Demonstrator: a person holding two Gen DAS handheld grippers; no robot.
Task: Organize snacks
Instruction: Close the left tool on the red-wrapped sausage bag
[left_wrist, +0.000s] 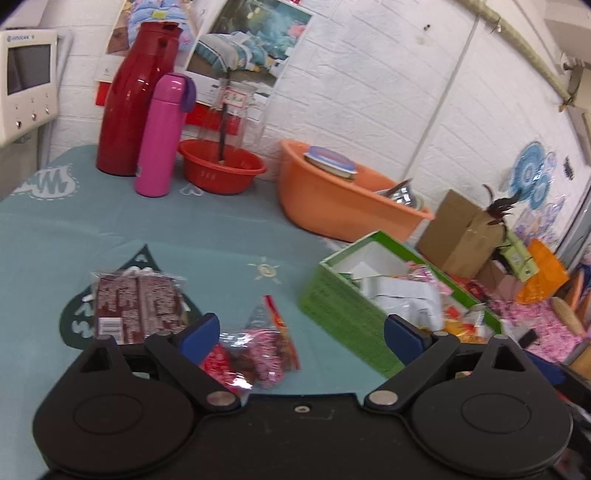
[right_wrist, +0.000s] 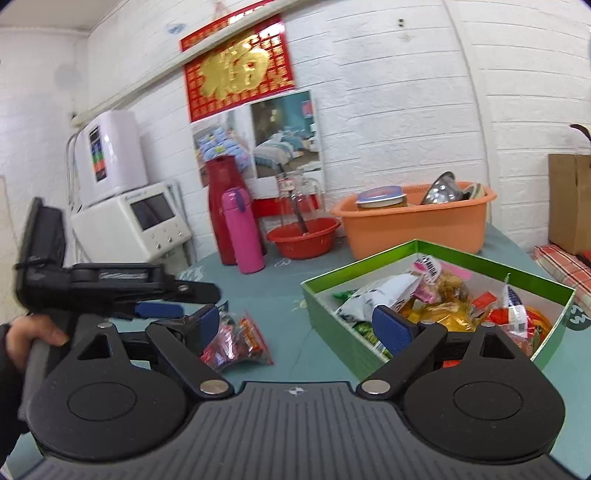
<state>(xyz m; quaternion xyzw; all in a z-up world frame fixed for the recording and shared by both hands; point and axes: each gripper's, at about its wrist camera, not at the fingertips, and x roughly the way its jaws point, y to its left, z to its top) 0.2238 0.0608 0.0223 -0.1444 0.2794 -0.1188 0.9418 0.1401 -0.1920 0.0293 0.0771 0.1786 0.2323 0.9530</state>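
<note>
left gripper (left_wrist: 301, 332): jaws released and spread wide, nothing between the blue pads; it hangs over the tabletop, pointing toward 12 o'clock in its own view.
right gripper (right_wrist: 306, 326): jaws released, fully spread, nothing gripped; its right pad stands in front of the box's near wall.
person's hand (right_wrist: 31, 338): at 9 o'clock in the right wrist view, wrapped round the handle of the left gripper, which crosses that edge of the frame.
mixed snack bag (left_wrist: 260, 345): clear pouch with red, pink and orange wrappers inside, lying flat on the tabletop just ahead of the left gripper, nearer its left pad; in the right wrist view it lies just past the right gripper's left pad.
brown snack pack (left_wrist: 135, 304): clear-wrapped pack with white print, flat on the tabletop at 10 o'clock of the left gripper, just beside the mixed bag, outside the box.
green box (right_wrist: 332, 306): open, white inside, at 2 o'clock of the left gripper; it holds a heap of packets, white, yellow, orange, pink and green.
tabletop (left_wrist: 207, 236): covered by a teal cloth with pale motifs.
back row: red jug (left_wrist: 136, 99) with pink flask (left_wrist: 162, 136) touching its front, red basin (left_wrist: 221, 170) at their 3 o'clock, orange tub (left_wrist: 332, 199) further right holding a tin and metal bowls.
</note>
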